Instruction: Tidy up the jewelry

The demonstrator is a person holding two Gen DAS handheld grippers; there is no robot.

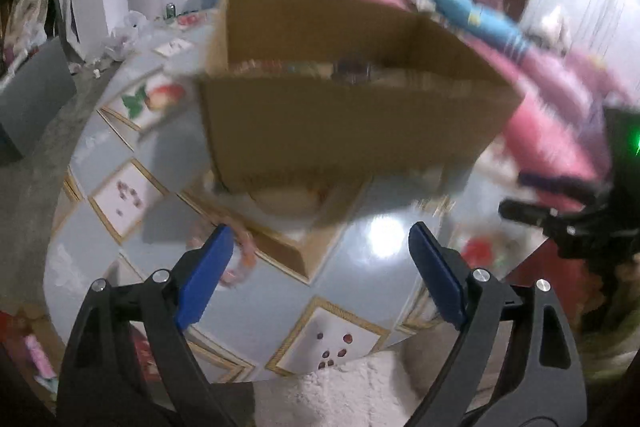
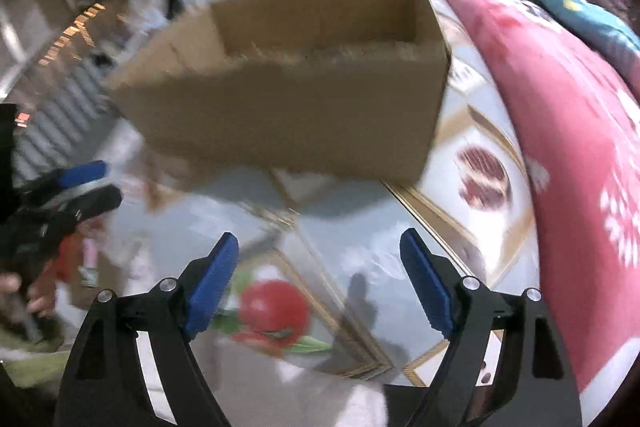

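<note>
On the glossy grey-blue table with fruit-print tiles (image 1: 372, 291), an open brown cardboard box (image 1: 344, 123) stands ahead of both tools, its long side lying across the view. The left gripper (image 1: 320, 271) has its blue pads spread wide with nothing between them, and so does the right gripper (image 2: 318, 279). Just beyond the left gripper's left pad, near the box's front corner, lies a blurred pale pink beaded ring (image 1: 240, 259), probably a bracelet; blur hides the details. It lies left of the jaw gap, so the left hand is nearer and would need a small shift that way. Small items show dimly inside the box. A pink patterned cloth (image 2: 560, 147) crowds the table's right side, while the bare stretch between the grippers and the box leaves room to move.
</note>
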